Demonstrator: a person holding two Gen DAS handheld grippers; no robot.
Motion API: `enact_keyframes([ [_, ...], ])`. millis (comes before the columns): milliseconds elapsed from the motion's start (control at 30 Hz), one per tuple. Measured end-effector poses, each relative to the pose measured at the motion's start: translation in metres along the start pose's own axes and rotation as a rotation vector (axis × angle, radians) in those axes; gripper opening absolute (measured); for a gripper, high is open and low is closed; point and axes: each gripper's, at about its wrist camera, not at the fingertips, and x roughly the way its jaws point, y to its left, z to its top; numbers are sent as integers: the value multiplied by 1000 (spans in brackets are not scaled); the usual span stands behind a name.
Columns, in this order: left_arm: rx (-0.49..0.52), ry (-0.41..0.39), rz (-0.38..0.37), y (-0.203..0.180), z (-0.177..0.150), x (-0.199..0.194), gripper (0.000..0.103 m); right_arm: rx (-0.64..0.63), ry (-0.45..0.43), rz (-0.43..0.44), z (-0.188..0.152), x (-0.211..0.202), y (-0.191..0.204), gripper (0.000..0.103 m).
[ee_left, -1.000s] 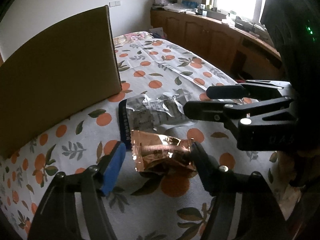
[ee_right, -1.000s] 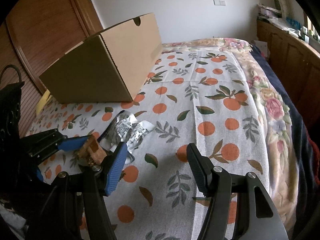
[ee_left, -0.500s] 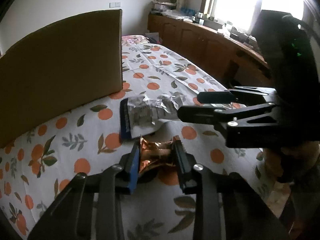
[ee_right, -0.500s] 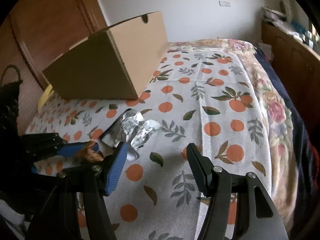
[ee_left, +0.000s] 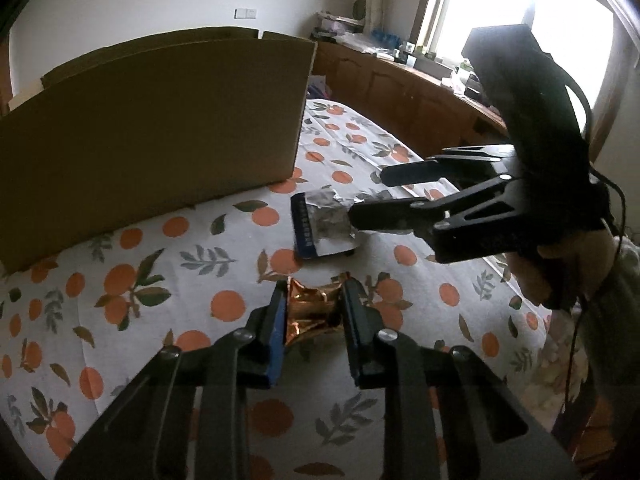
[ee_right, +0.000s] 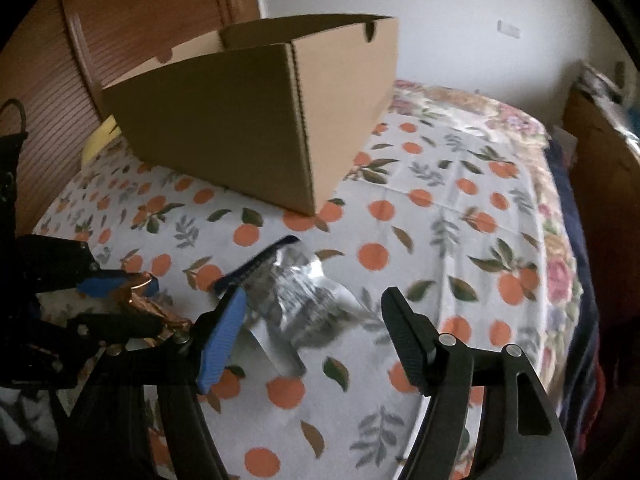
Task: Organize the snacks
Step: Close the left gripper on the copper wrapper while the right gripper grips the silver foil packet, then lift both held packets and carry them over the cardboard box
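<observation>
Copper-gold foil snack packet pinched between the closed left tongs, crumpled at the grip, apparently raised a little off the bedspread; lift height not certain. Seen again from the right wrist view at lower left, clamped between blue pad and black finger.

Right tongs spread wide, gripping nothing, poised just over the silver snack packet. Silver packet lying flat on the bedspread, wrinkled, with a dark blue band along one edge; touched by no finger as far as visible. Slight blur on it in the right wrist view.

Beyond, cardboard box standing open-topped on the orange-print bedspread, well apart from both packets. Interior not visible from either view; contents cannot be told.

Progress, judged: early to middle. One packet secured, not yet placed. Second packet not yet grasped. Remaining: closing on the silver packet, carrying both over the box wall, releasing inside. No further snacks visible on the bed.

Handling, judged: thin foil, light, likely to deform and slip under a shallow pinch.
</observation>
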Motion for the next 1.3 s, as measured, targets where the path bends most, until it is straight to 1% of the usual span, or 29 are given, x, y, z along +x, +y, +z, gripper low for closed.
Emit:
enact_keyframes([
  [33, -2, -1, -4, 1, -1, -1, 20, 0, 0, 0, 0, 0, 0, 72],
  [133, -8, -6, -14, 4, -2, -5, 19, -40, 45, 16, 2, 10, 6, 72],
  [233, -17, -16, -18, 8, -3, -10, 19, -65, 94, 2, 0, 18, 9, 73],
  [367, -28, -25, -24, 11, -3, -15, 19, -80, 105, -19, -3, 16, 15, 73],
  [433, -33, -28, -26, 13, -3, -16, 19, -102, 106, -65, -4, 19, 20, 73],
  [500, -39, -29, -26, 14, -4, -17, 18, -80, 105, -74, -2, 21, 20, 73],
  [567, -43, -32, -27, 17, -4, -18, 18, -44, 94, -97, 2, 24, 17, 71],
  [600, -45, -34, -27, 17, -4, -20, 18, -29, 88, -101, 3, 25, 14, 67],
  [633, -46, -37, -27, 17, -5, -22, 18, -10, 78, -111, 5, 26, 12, 61],
  [667, -47, -41, -30, 18, -5, -24, 18, 4, 75, -114, 6, 26, 10, 61],
  [800, -61, -55, -39, 21, -5, -31, 18, 18, 82, -98, 6, 23, 10, 60],
  [933, -66, -65, -43, 23, -5, -35, 18, 83, 60, -16, 0, 15, 5, 60],
  [967, -66, -67, -44, 23, -5, -35, 18, 94, 52, -6, -2, 13, 5, 60],
  [1300, -60, -92, -24, 26, -2, -47, 18, 110, -7, 23, -9, -1, 16, 60],
])
